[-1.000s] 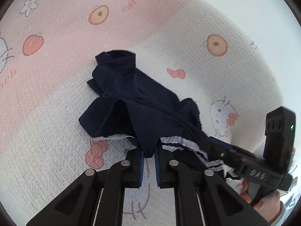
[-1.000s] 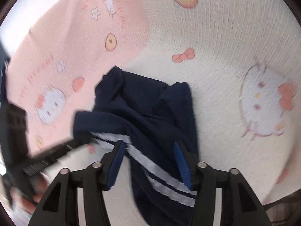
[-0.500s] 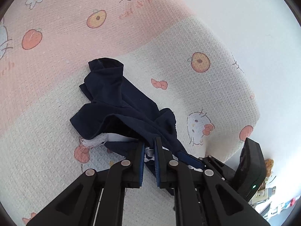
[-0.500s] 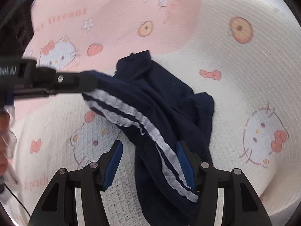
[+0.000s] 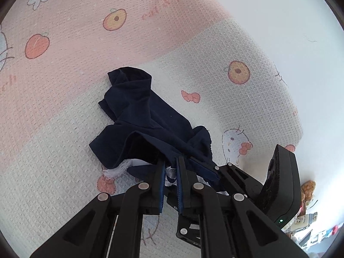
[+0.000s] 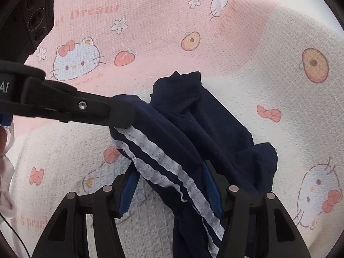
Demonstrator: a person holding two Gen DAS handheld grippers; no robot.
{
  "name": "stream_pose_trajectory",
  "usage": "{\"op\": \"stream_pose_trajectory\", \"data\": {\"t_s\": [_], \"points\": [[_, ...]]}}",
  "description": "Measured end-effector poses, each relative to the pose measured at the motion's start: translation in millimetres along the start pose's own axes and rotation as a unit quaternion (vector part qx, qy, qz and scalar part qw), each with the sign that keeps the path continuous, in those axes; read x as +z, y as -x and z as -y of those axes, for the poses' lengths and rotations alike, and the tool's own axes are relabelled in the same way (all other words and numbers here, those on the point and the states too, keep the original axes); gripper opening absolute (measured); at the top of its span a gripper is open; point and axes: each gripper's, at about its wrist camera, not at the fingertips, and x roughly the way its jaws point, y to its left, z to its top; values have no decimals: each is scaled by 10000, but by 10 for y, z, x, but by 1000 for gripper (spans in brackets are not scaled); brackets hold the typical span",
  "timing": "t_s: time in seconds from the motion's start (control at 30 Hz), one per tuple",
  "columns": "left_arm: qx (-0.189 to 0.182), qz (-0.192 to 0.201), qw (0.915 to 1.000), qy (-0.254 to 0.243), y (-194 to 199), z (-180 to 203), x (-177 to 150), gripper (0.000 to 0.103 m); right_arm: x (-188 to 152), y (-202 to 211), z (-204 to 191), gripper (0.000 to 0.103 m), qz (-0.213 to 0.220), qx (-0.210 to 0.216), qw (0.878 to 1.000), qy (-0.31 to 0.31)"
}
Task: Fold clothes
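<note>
A crumpled navy garment [image 5: 150, 124] with two white stripes lies on the printed blanket [image 5: 64, 43]. My left gripper [image 5: 171, 165] is shut on its striped edge, with white trim showing between the pads. In the right wrist view the left gripper [image 6: 120, 116] comes in from the left and holds that edge up. My right gripper [image 6: 169, 172] straddles the garment's [image 6: 204, 124] striped band lower down. Its jaws are closing with the band between them, and a gap still shows beside the left pad. Its black housing [image 5: 277, 182] sits at the lower right of the left wrist view.
The pink and white blanket [image 6: 236, 21] has cartoon cats, bows and fruit printed on it. A plain white surface [image 5: 301, 32] borders it at the right. Small clutter [image 5: 307, 221] lies beyond the blanket's corner. A person's hand [image 6: 3, 142] shows at the left edge.
My right gripper has rolled and slid in close beside the left one, and its jaws have narrowed a little around the striped band. The left gripper keeps its hold.
</note>
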Motion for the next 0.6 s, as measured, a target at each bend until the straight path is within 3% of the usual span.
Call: {"op": "stream_pose_trajectory", "data": {"t_s": [0.2, 0.27, 0.43, 0.6], "points": [[28, -14, 9999, 122, 24, -89, -8, 8, 66, -174, 10, 19, -130, 180, 9995, -211], [105, -8, 9998, 172, 35, -106, -20, 8, 75, -171, 22, 14, -96, 257, 9990, -364], [727, -256, 9963, 388, -24, -132, -39, 9, 76, -91, 25, 12, -44, 389, 9975, -596], [645, -584, 9926, 852, -96, -216, -89, 9, 49, -18, 15, 12, -35, 485, 9964, -691]]}}
